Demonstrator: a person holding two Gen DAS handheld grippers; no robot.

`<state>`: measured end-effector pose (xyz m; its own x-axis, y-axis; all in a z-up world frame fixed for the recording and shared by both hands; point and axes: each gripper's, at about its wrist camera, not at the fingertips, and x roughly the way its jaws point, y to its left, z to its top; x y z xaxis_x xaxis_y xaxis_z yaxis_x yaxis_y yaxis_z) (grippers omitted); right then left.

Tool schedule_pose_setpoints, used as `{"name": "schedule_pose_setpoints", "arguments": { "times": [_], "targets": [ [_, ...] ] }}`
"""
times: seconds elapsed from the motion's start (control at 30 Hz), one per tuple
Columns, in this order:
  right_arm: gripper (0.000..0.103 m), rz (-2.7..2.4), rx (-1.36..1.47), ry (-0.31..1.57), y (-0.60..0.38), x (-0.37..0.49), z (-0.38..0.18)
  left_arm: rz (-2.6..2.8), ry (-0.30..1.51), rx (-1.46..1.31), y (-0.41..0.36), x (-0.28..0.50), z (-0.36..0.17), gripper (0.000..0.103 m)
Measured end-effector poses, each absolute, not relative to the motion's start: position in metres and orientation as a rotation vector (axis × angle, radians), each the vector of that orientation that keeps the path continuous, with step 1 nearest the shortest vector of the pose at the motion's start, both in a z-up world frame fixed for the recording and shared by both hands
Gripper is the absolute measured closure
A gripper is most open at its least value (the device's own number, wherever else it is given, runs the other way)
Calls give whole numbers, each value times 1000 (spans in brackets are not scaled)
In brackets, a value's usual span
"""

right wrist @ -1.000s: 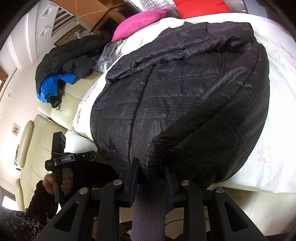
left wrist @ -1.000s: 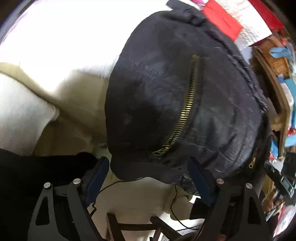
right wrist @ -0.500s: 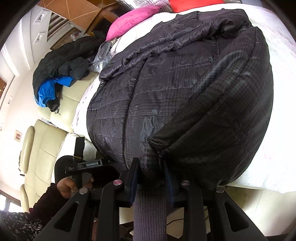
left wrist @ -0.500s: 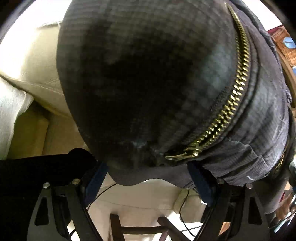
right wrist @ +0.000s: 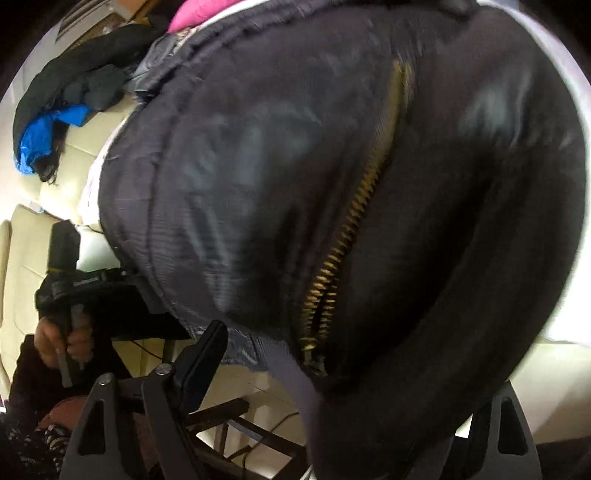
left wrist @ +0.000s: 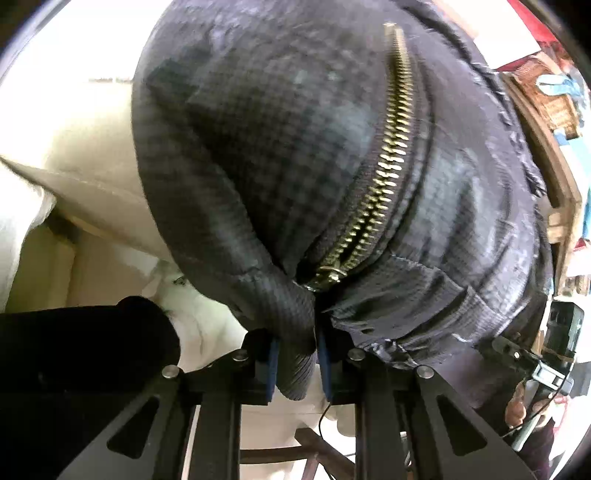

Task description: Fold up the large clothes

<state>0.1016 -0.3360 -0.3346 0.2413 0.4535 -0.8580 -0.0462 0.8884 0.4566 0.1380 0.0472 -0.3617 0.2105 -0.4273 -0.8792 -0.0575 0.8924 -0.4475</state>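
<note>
A dark quilted jacket [left wrist: 295, 147] with a brass zipper [left wrist: 380, 177] lies over the edge of a white-covered bed and fills both views. My left gripper [left wrist: 295, 354] is closing, and its blue pads press on the ribbed hem [left wrist: 295, 332] just below the zipper's lower end. In the right wrist view the jacket [right wrist: 258, 184] and zipper [right wrist: 343, 240] are blurred. My right gripper [right wrist: 351, 369] is opening. Its left finger [right wrist: 199, 354] stands clear of the cloth, its right finger is mostly hidden, and a dark fold hangs loose between them.
A cream sofa [right wrist: 37, 240] at the left carries a pile of black and blue clothes [right wrist: 55, 122]. A pink pillow [right wrist: 195, 11] lies at the bed's far end. A hand [right wrist: 66, 339] holds the other gripper's handle. A wooden chair frame [right wrist: 236, 417] stands below. A wicker basket [left wrist: 546, 96] sits on the right.
My left gripper has sunk toward the jacket and shut on its ribbed hem. My right gripper has let go of the ribbed cuff, opened wide and dropped closer to the jacket.
</note>
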Motion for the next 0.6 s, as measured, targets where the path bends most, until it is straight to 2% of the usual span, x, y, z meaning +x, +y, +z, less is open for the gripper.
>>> {"name": "schedule_pose_setpoints", "arguments": {
  "times": [0.03,0.07,0.1,0.17,0.2,0.23,0.4,0.6],
  "targets": [
    [46,333,396,1303,-340,102,-337,-252,1360,-437,46,139,-363,66],
    [54,324,394,1300,-343,102,-336,-224,1390,-442,48,140,-370,47],
    [67,325,394,1293,-346,100,-332,-207,1414,-446,45,142,-375,43],
    [69,360,432,1276,-349,94,-321,-209,1443,-452,43,142,-382,45],
    [71,374,431,1264,-349,91,-315,-219,1428,-435,41,141,-379,62],
    [73,391,426,1245,-348,88,-305,-232,1407,-418,39,139,-374,92],
    [75,481,414,1115,-349,74,-249,-294,1355,-405,36,129,-348,95],
    [75,545,465,957,-362,74,-194,-445,1231,-414,39,112,-278,95]
  ]
}}
